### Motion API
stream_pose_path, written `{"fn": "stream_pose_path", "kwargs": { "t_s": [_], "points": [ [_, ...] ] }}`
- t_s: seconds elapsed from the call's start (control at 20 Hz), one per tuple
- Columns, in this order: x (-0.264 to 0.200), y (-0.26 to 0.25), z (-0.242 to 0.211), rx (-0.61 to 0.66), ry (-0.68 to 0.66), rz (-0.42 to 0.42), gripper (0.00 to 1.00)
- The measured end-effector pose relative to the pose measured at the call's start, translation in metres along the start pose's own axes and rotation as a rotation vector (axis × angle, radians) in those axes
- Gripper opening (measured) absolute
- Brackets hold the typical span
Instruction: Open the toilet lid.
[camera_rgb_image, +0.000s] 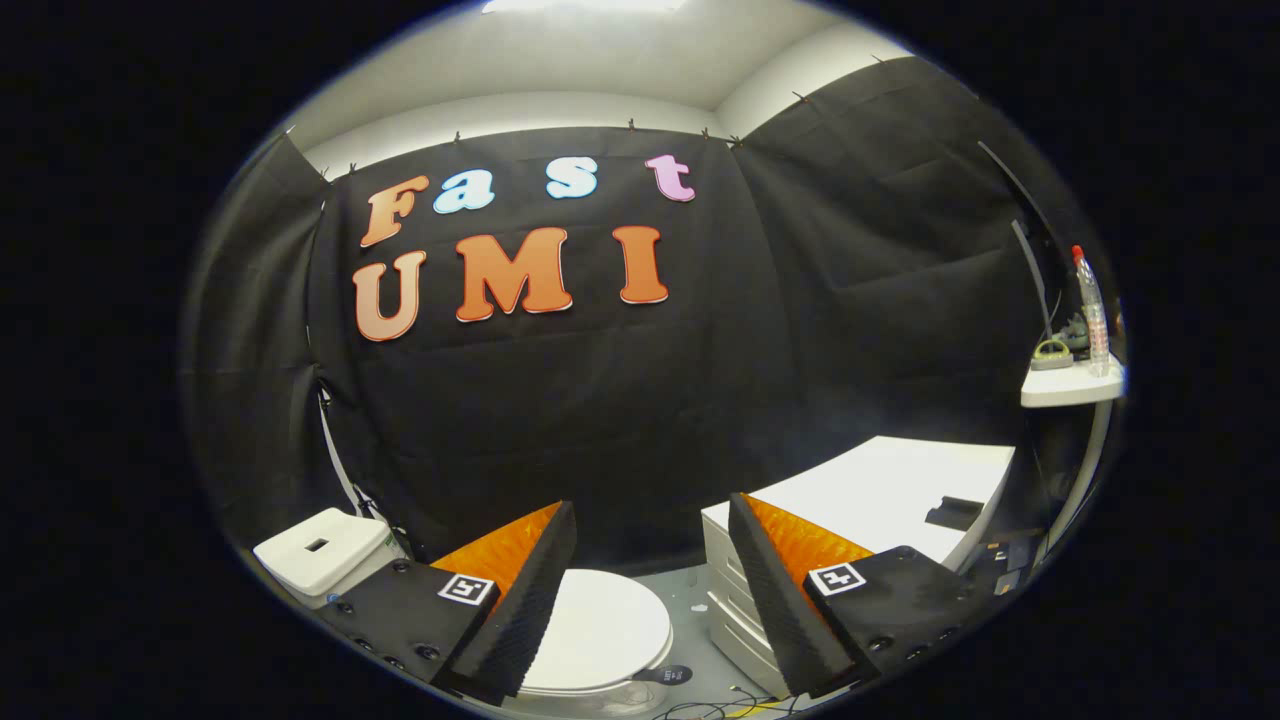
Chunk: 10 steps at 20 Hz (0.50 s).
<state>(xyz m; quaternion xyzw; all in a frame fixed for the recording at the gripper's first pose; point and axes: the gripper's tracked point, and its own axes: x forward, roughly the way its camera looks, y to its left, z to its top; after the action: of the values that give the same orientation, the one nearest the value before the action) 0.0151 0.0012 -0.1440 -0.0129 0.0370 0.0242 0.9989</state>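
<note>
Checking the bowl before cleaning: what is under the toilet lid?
Hidden. The closed white lid covers the bowl, so nothing inside shows. The gripper hangs open above it, touching nothing.

No legible text; square coded markers (467, 588) sit on the gripper (650, 520)

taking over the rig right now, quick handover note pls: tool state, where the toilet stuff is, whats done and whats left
Tool: fingers open, holding nothing, hovering above the toilet.
Toilet lid: closed flat on the bowl, below and between the fingers, partly behind the left finger. Tank sits beyond the left finger, white drawer unit by the right finger.
Done: nothing yet, lid untouched.
Left: lower the tool to the lid's edge, catch it, swing it up towards the tank.
</note>
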Motion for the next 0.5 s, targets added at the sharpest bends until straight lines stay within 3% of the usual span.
{"fn": "stream_pose_path", "kwargs": {
  "t_s": [0.2,0.5],
  "points": [
    [0.002,-0.011,-0.056,0.028,0.012,-0.021,0.98],
    [0.009,-0.024,-0.16,0.101,0.158,-0.033,0.98]
  ]
}}
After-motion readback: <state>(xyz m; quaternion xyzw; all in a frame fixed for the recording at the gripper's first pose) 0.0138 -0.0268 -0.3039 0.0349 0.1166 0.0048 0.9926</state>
